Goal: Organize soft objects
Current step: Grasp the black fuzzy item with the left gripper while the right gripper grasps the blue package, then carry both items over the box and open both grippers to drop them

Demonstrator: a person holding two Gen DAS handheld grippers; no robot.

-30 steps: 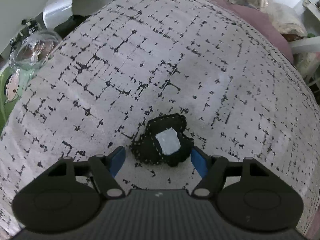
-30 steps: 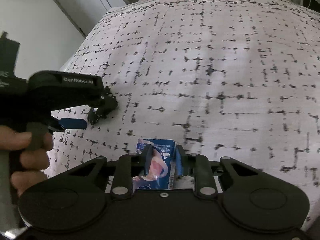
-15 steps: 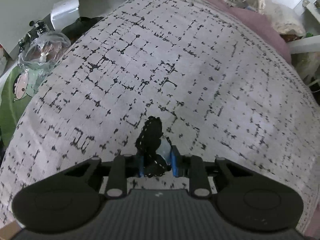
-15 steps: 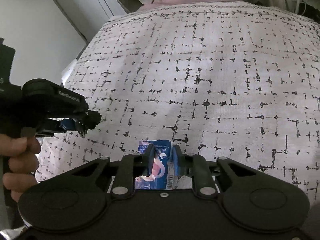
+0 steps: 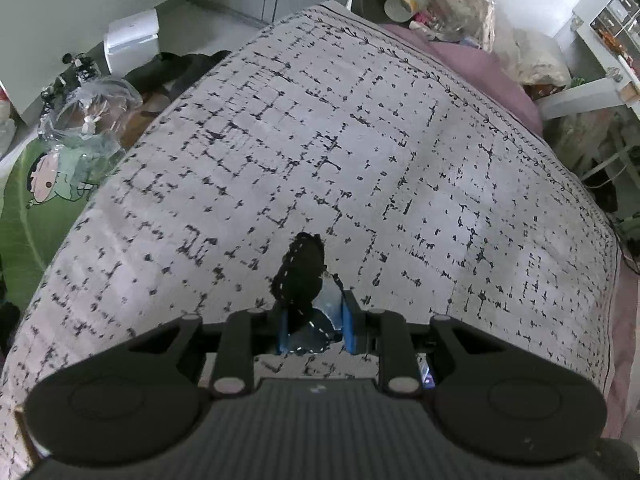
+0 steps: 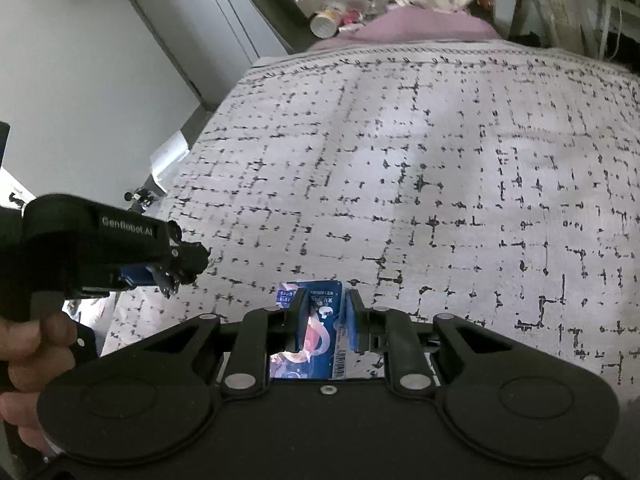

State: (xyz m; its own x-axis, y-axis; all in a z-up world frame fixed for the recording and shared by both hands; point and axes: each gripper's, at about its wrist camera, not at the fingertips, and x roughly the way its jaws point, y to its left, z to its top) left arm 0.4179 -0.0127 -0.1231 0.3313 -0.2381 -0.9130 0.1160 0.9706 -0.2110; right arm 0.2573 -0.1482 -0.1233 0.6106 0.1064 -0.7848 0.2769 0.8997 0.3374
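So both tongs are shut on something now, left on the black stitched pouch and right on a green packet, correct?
Nearly. The right tongs are shut on a blue packet, not a green one, as the right wrist view shows. The rest holds: the left tongs are shut on the black stitched pouch, as the left wrist view shows.

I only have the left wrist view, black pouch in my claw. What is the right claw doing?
Observer: The right claw is shut on a blue packet.
Operator: Is the packet lifted off the cloth?
Observer: Cannot tell; the cloth fills the view behind it.
Operator: Can that view see my left claw?
Observer: Yes, the left claw shows at its left edge, with the black pouch pinched at its tip.
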